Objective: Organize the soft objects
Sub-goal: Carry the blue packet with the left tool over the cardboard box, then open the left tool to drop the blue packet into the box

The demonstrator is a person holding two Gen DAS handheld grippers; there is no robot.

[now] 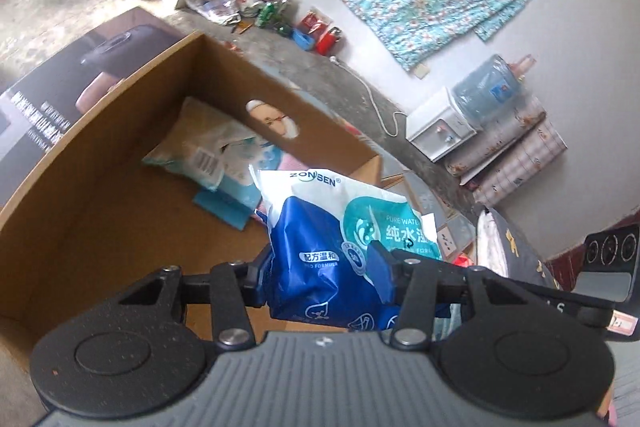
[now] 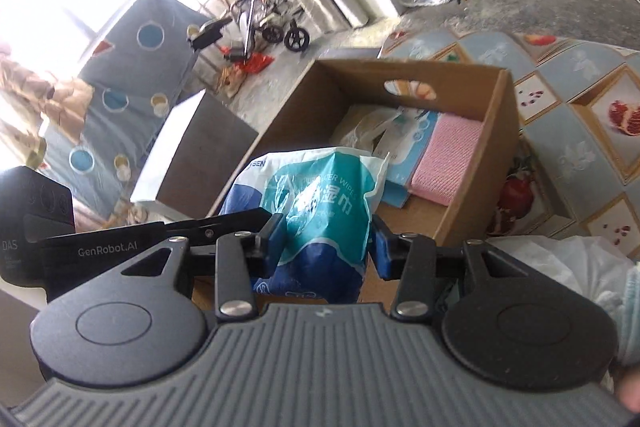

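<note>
Both grippers hold one blue, white and teal wet wipes pack over an open cardboard box. My left gripper is shut on one end of it. My right gripper is shut on the other end of the same pack, and the left gripper's body shows at the left of the right wrist view. Inside the box lie a pale wipes pack, also seen in the right wrist view, and a pink cloth.
The box stands on a patterned mat on a grey floor. A water dispenser with a bottle stands by the wall. Bags, bottles and red items lie in the corner. A wheelchair stands near the doorway. A white-sided box sits to the left.
</note>
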